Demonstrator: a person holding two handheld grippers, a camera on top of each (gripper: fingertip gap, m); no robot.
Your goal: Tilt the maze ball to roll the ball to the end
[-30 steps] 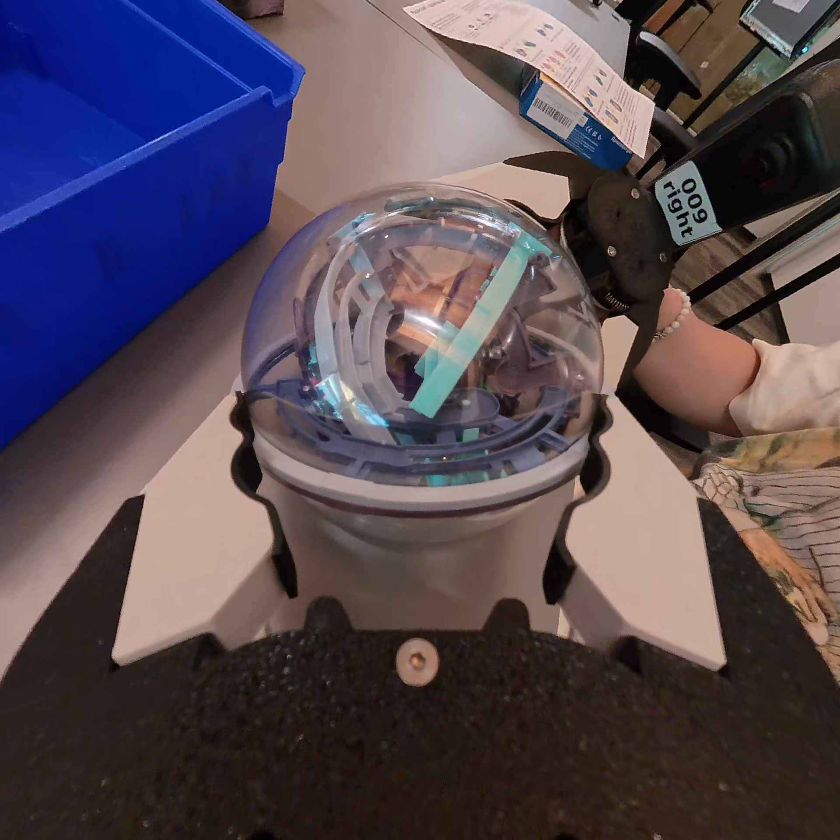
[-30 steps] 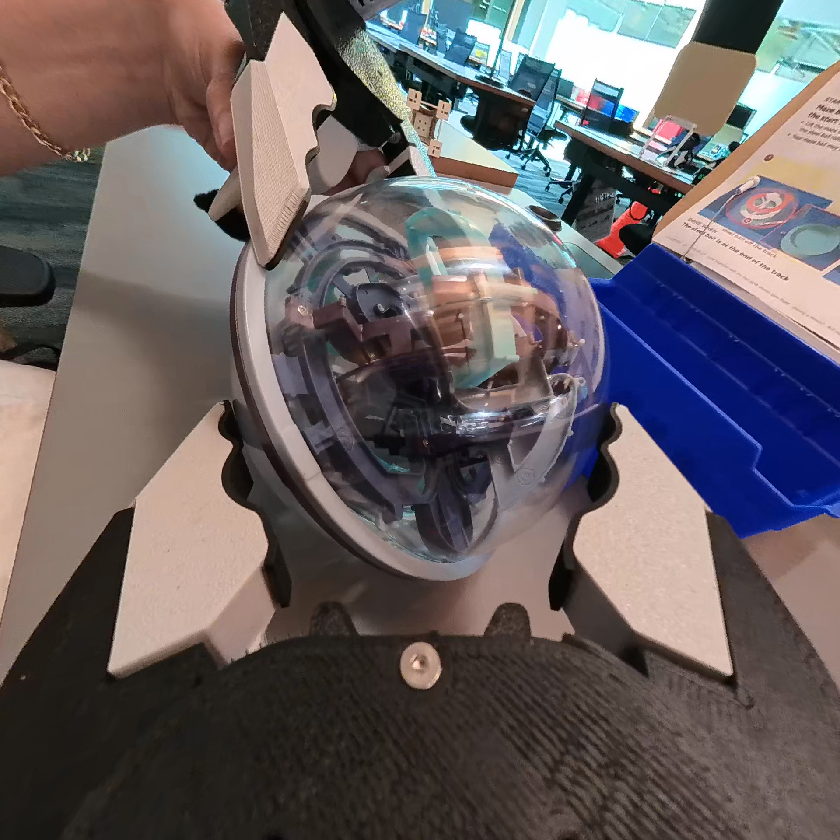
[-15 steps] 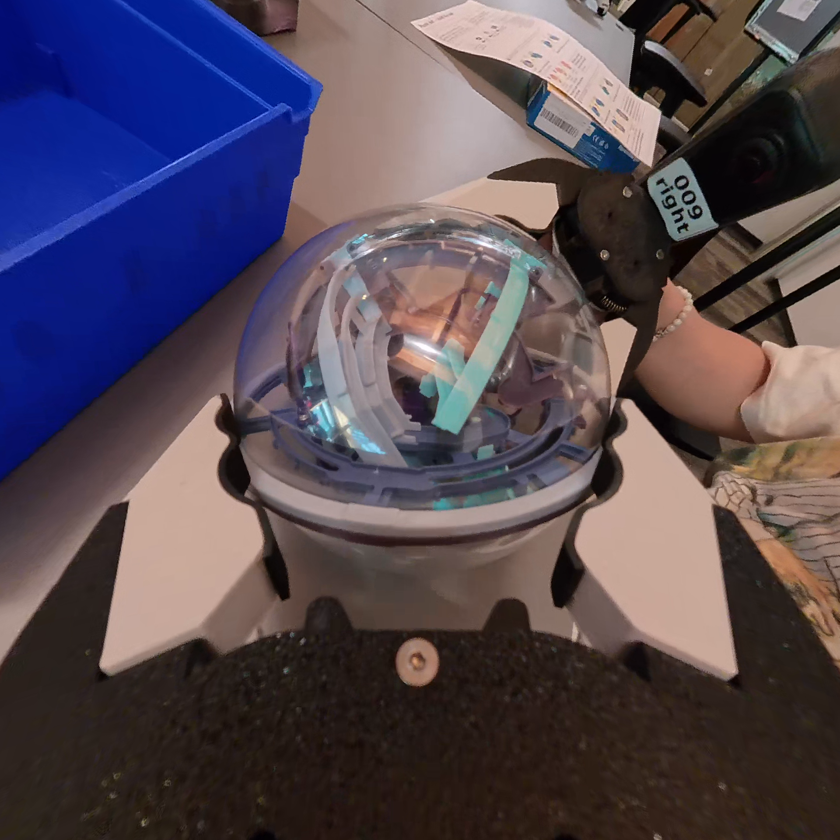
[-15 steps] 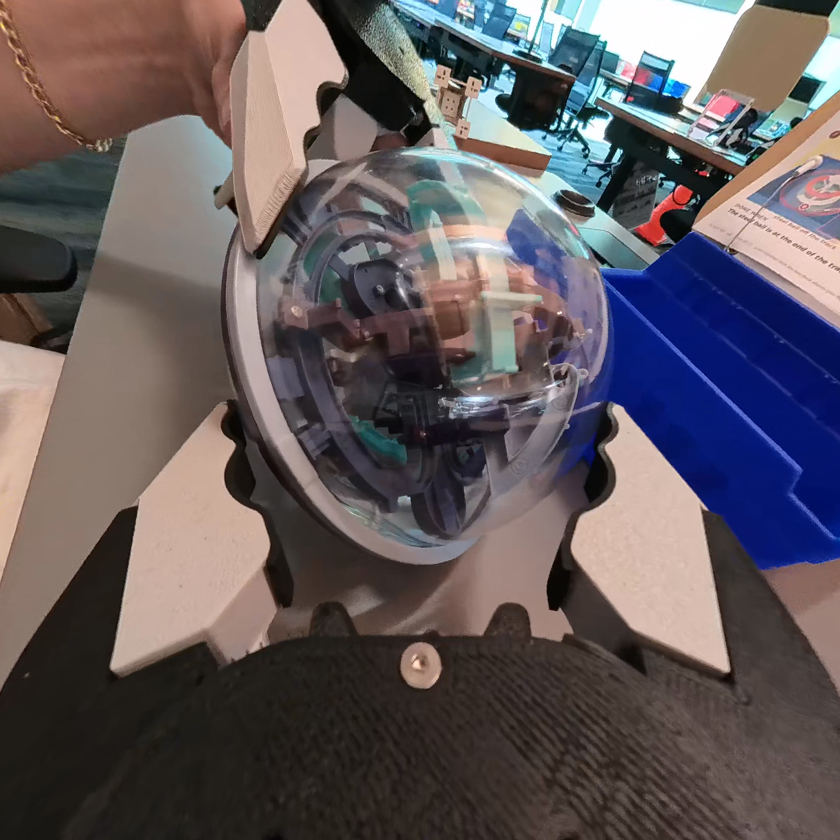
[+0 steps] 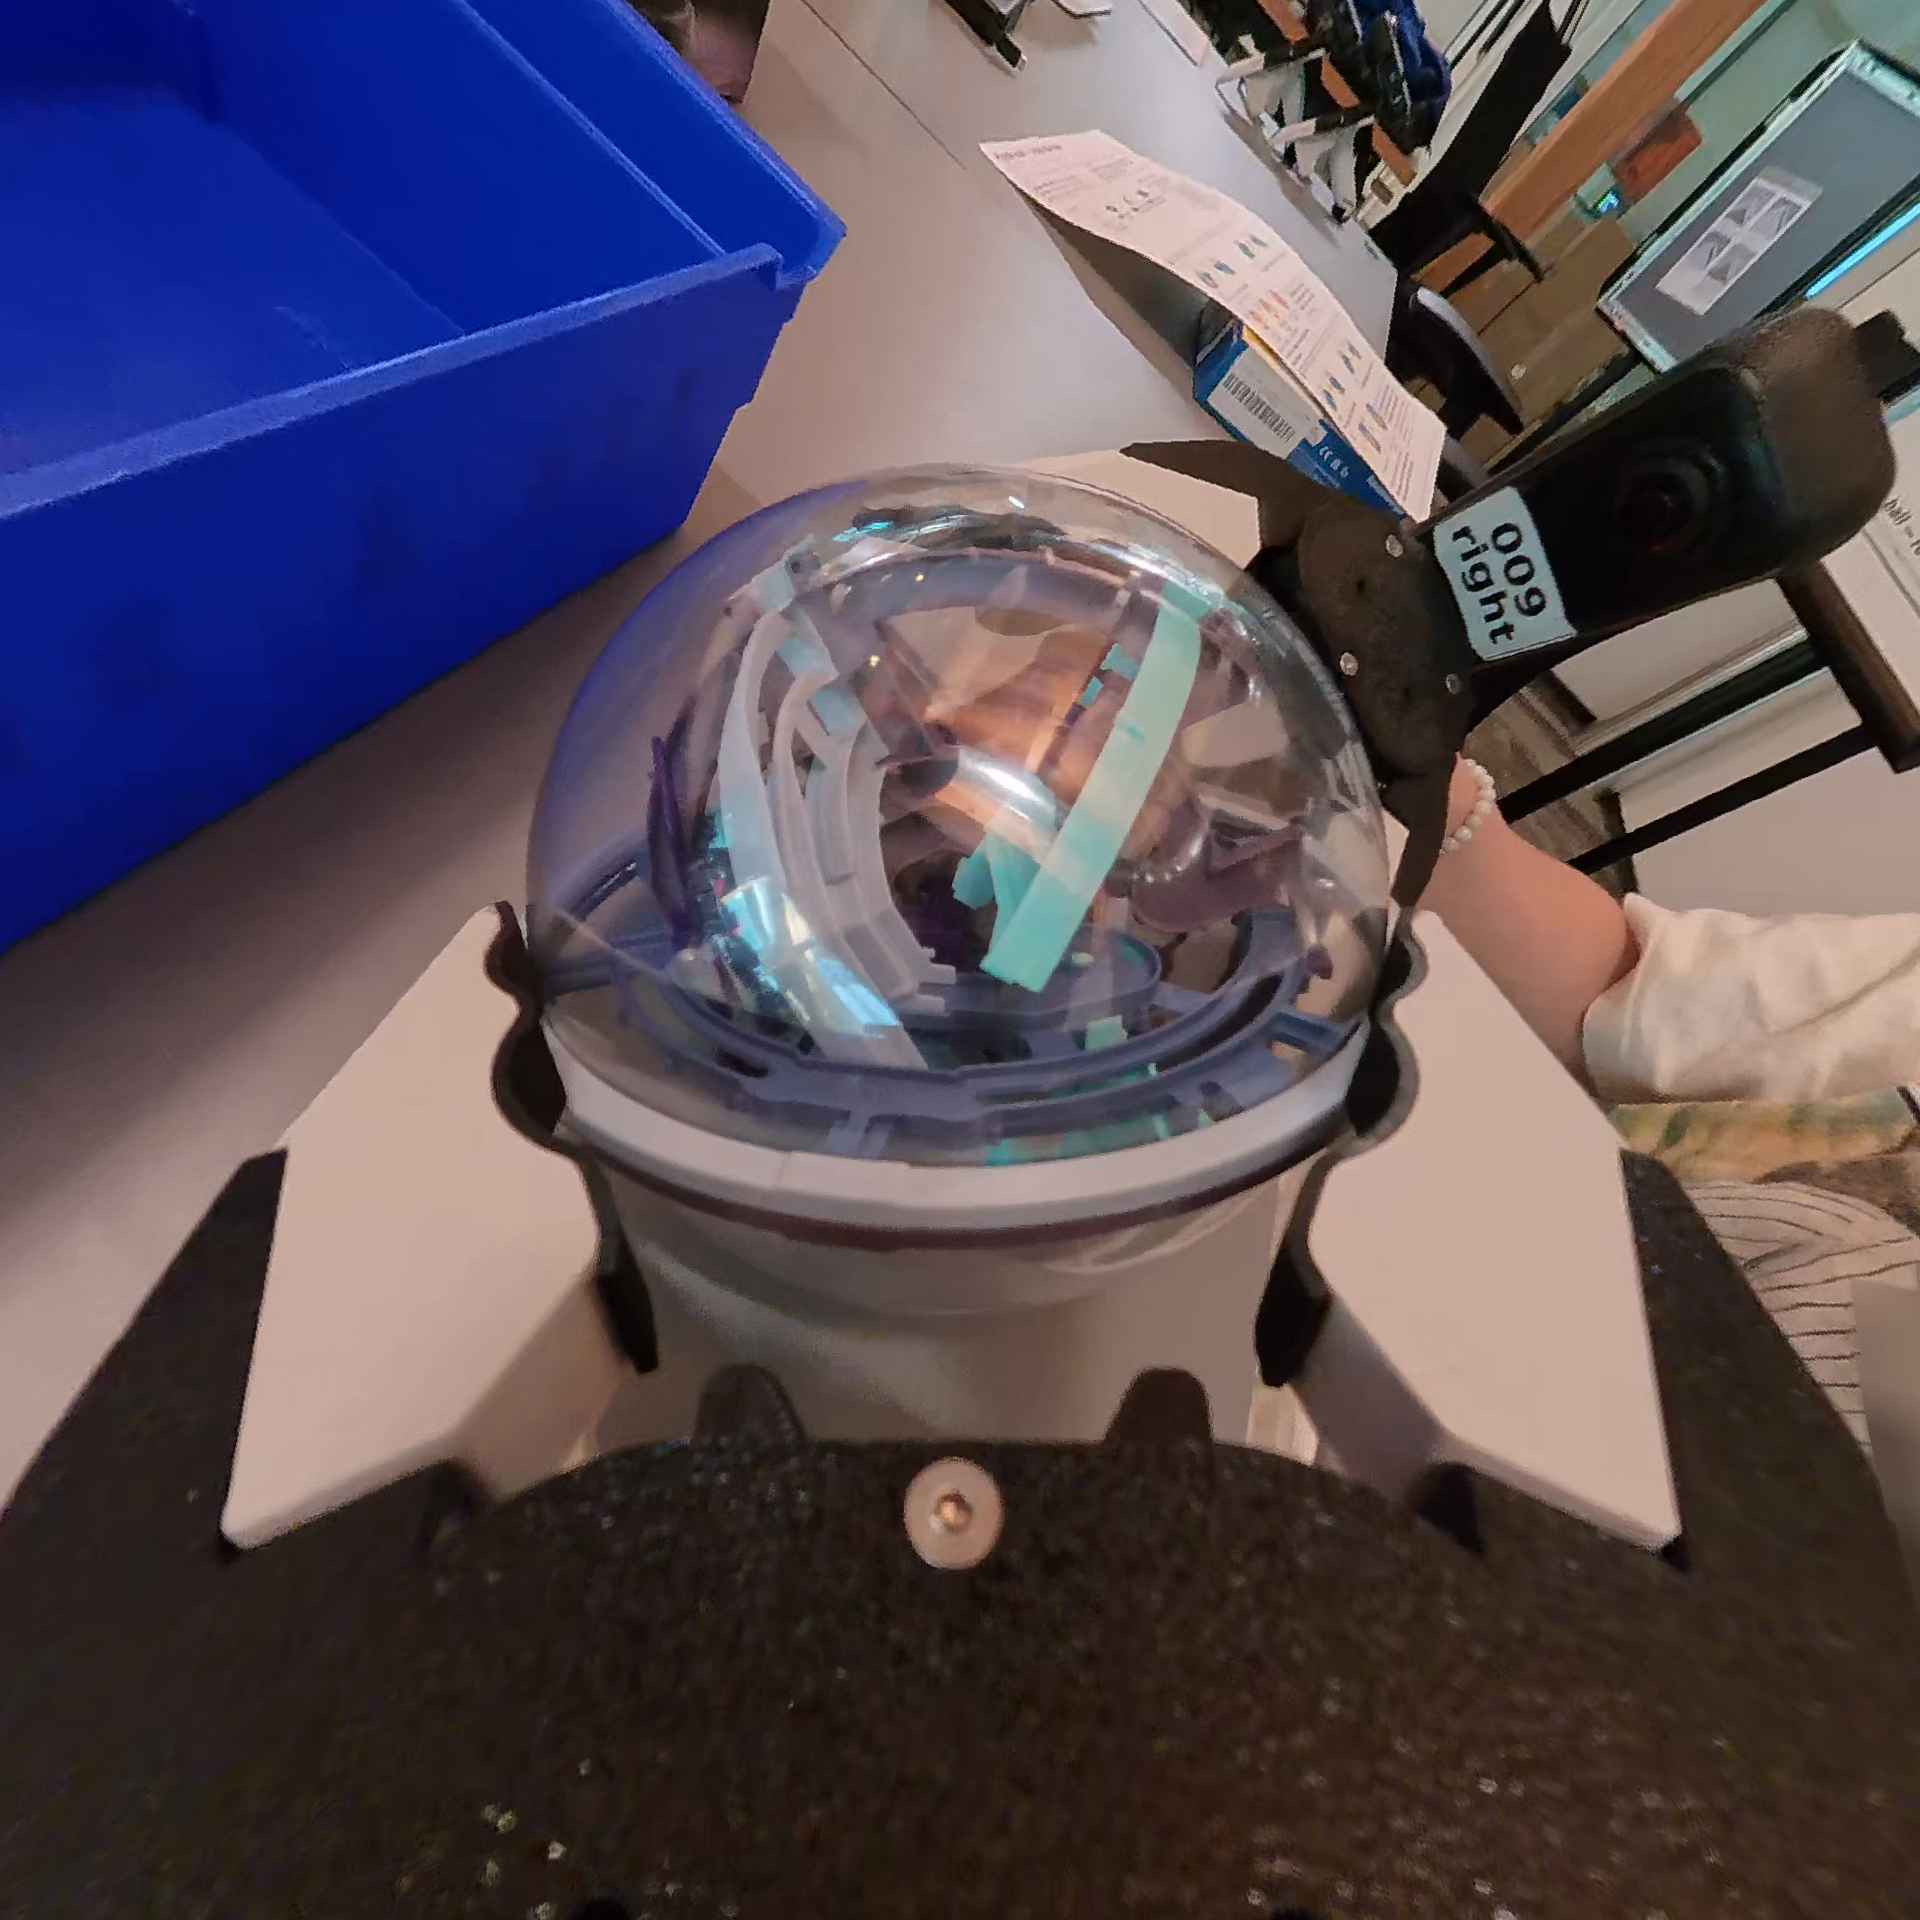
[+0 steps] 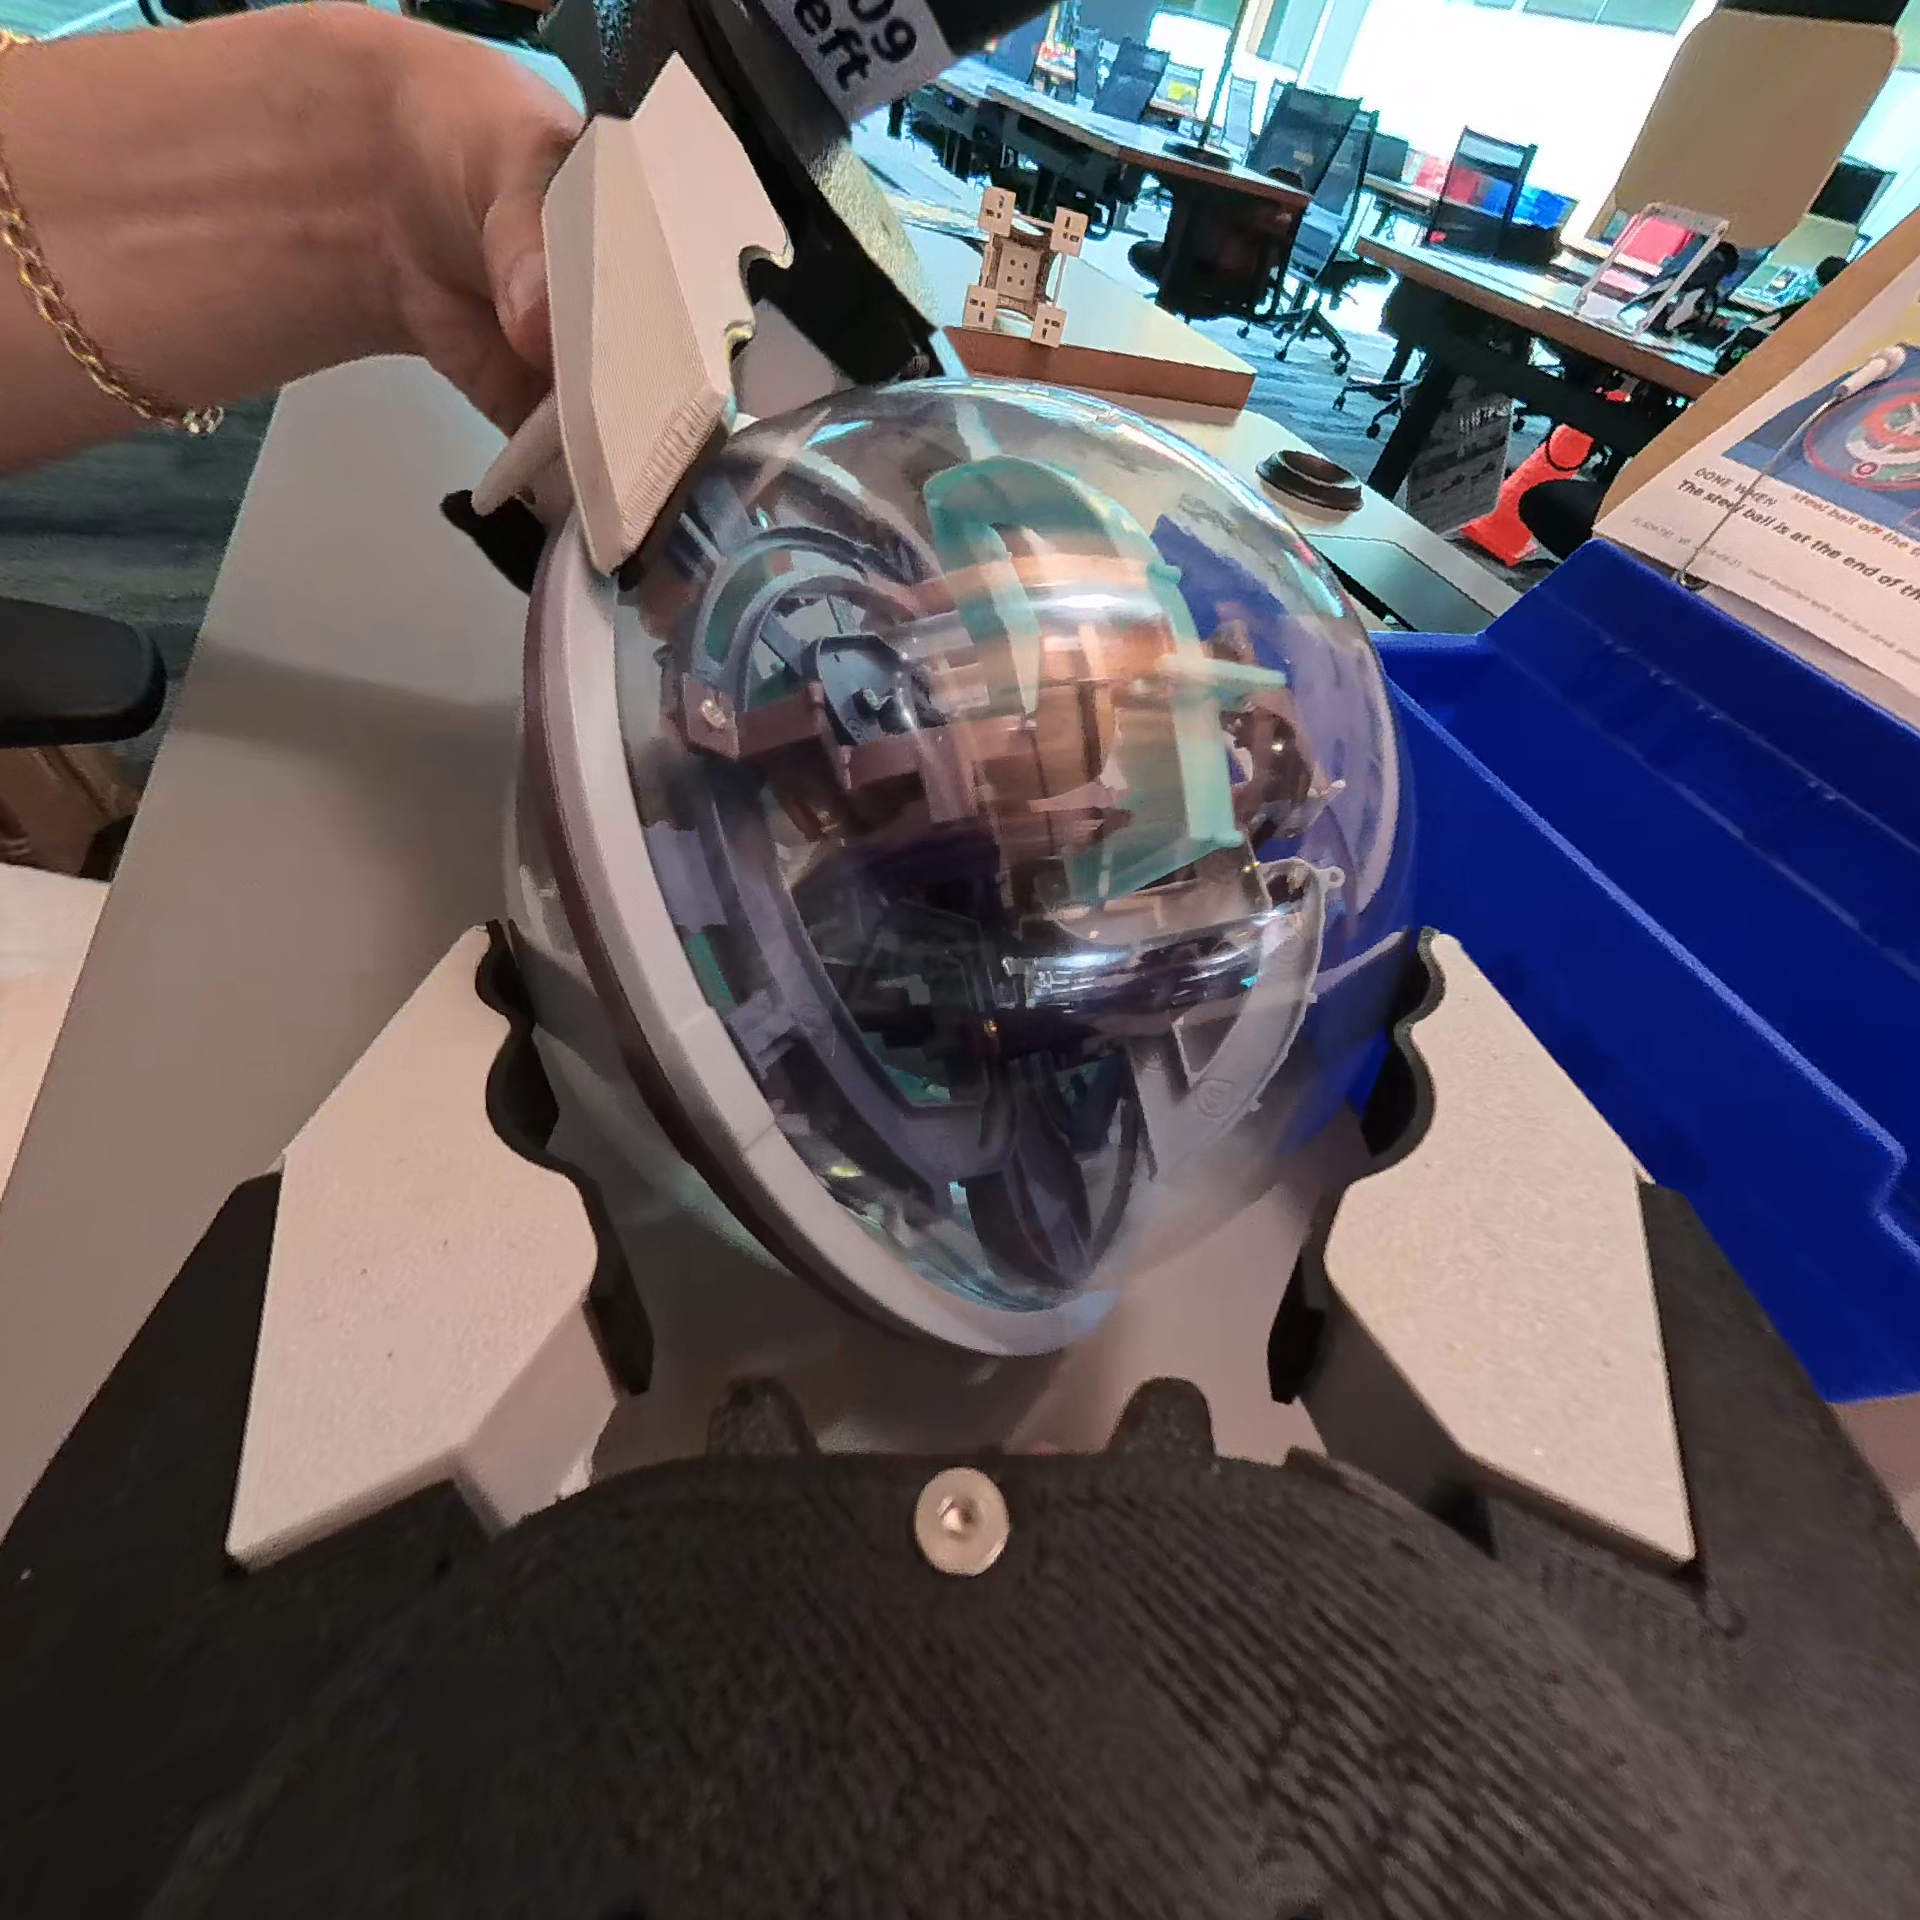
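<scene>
My left tongs [image 5: 956, 1049] are clamped on the maze ball [image 5: 956, 831], one white finger [image 5: 416, 1195] pressed against each side at its grey seam band. From this side the clear dome faces up and away from me, with pale, teal and purple tracks curving inside. I cannot pick out the small steel ball among them.

My right tongs [image 6: 956, 1039] grip the same ball [image 6: 966, 831] from another side, fingers [image 6: 405, 1226] touching it left and right. Here the seam band runs on a slant, so the ball sits tilted between them, brown and teal tracks showing through the dome. The ball is held up off the table [image 6: 260, 727] between the two tools, not resting on it.

Beyond the ball in the left view, the right tool's black body [image 5: 1455, 623] with its label meets the dome's far upper edge, and my sleeve [image 5: 1766, 997] trails behind it. In the right view, a left finger tip [image 6: 644, 416] touches the band at the upper left, with my hand [image 6: 343, 208] and a gold bracelet [image 6: 62, 312] behind.

A blue bin [image 5: 312, 364] stands just beside the ball on the table. Farther off lie a printed sheet [image 5: 1226, 260] over a blue box [image 5: 1278, 416]; in the right view an instruction card [image 6: 1787, 499] leans behind the bin [image 6: 1662, 883], and a small wooden cube frame [image 6: 1023, 275] stands on a board.
</scene>
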